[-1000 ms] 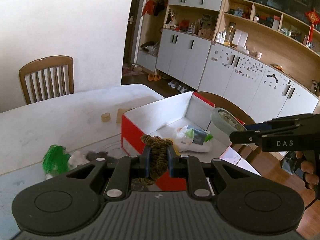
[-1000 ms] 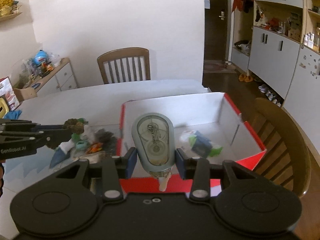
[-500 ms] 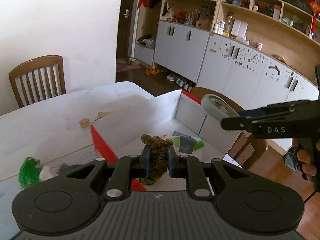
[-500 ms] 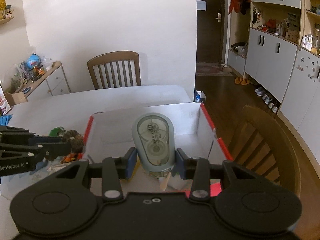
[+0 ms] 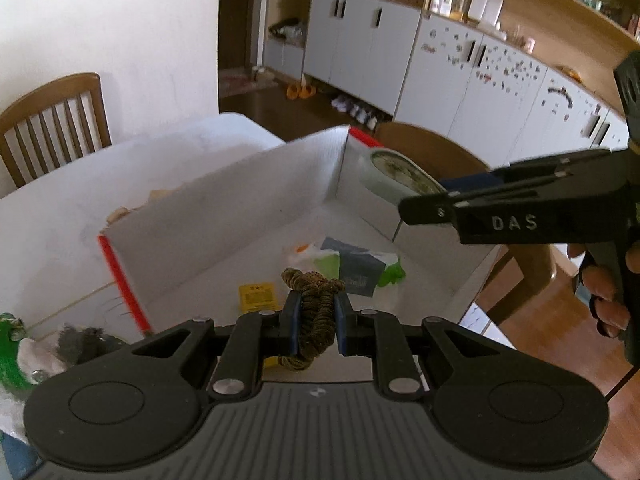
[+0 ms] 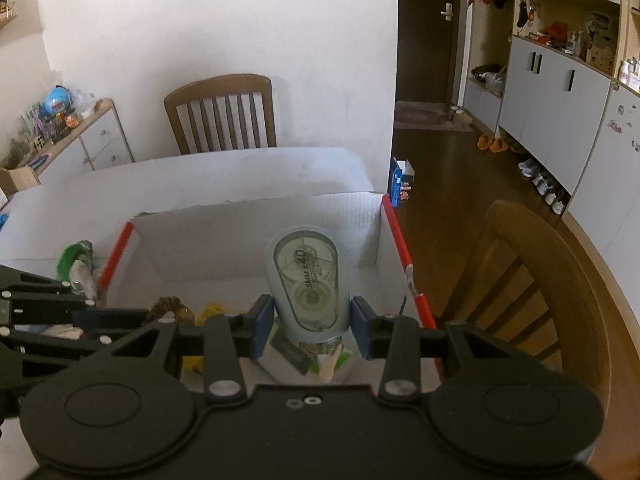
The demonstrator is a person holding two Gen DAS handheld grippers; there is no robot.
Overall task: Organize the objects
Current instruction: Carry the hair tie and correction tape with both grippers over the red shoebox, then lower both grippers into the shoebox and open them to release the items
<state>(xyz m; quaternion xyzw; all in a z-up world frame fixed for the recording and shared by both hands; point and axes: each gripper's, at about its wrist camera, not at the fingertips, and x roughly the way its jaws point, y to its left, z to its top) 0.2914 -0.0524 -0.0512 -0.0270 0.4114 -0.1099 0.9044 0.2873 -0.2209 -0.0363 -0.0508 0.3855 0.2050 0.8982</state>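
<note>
My left gripper (image 5: 315, 315) is shut on a brown ruffled hair tie (image 5: 316, 312), hanging above the inside of an open white box with red edges (image 5: 224, 196). My right gripper (image 6: 311, 321) is shut on a grey-green correction tape dispenser (image 6: 307, 285) and also hangs over the box (image 6: 256, 232). In the left wrist view the right gripper (image 5: 424, 200) comes in from the right, the dispenser (image 5: 396, 172) at its tip. In the right wrist view the hair tie (image 6: 170, 307) shows at the tip of the left gripper (image 6: 156, 314). A plastic packet (image 5: 352, 264) and a yellow slip (image 5: 258, 297) lie on the box floor.
A green fluffy toy (image 5: 8, 356) and grey bits (image 5: 80, 344) lie on the white table (image 5: 60, 208) left of the box. Two wooden chairs stand close, one behind the table (image 6: 222, 114), one at the right (image 6: 532, 280). A hand (image 5: 604, 292) grips the right tool.
Both grippers have moved forward and down from the box's near edge to over its inside, each keeping its object. The box now fills the middle of both views.
</note>
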